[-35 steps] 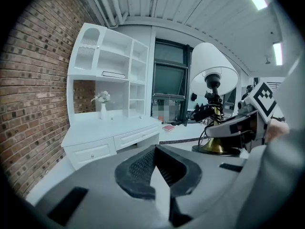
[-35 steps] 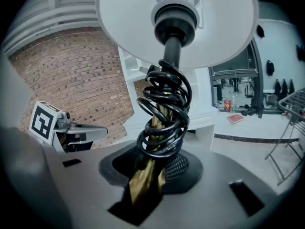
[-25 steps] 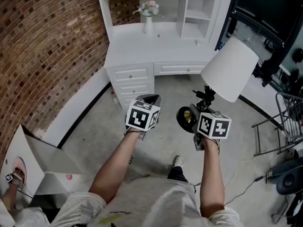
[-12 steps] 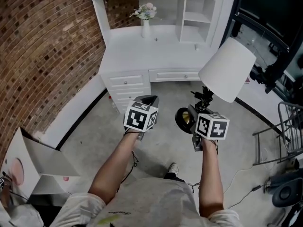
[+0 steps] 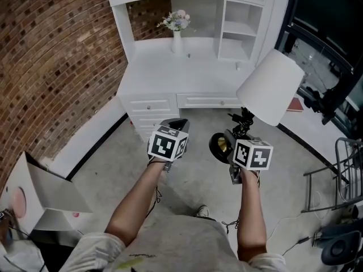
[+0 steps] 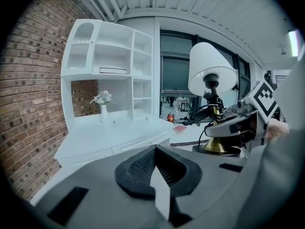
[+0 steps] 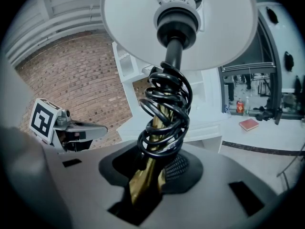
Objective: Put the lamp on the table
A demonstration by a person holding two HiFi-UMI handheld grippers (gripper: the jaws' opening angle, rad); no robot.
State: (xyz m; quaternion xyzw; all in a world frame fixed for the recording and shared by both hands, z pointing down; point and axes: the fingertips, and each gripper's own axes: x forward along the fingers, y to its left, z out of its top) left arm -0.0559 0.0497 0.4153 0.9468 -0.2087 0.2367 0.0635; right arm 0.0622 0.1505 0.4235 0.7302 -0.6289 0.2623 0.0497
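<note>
White desk [image 5: 181, 75] beside brick wall [image 5: 57, 55]; right hand-held gripper [image 7: 151, 174] tight on lamp [image 5: 271, 86], left hand-held gripper [image 6: 157, 168] closed, empty.

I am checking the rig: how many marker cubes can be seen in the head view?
2: one cube on the left gripper, another on the right gripper. None appears hidden.

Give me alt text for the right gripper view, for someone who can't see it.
The right hand-held gripper grips the brass stem of a lamp, with a black cord coiled around the stem and the white shade filling the top. Behind are the left hand-held gripper, a brick wall and a white desk.
</note>
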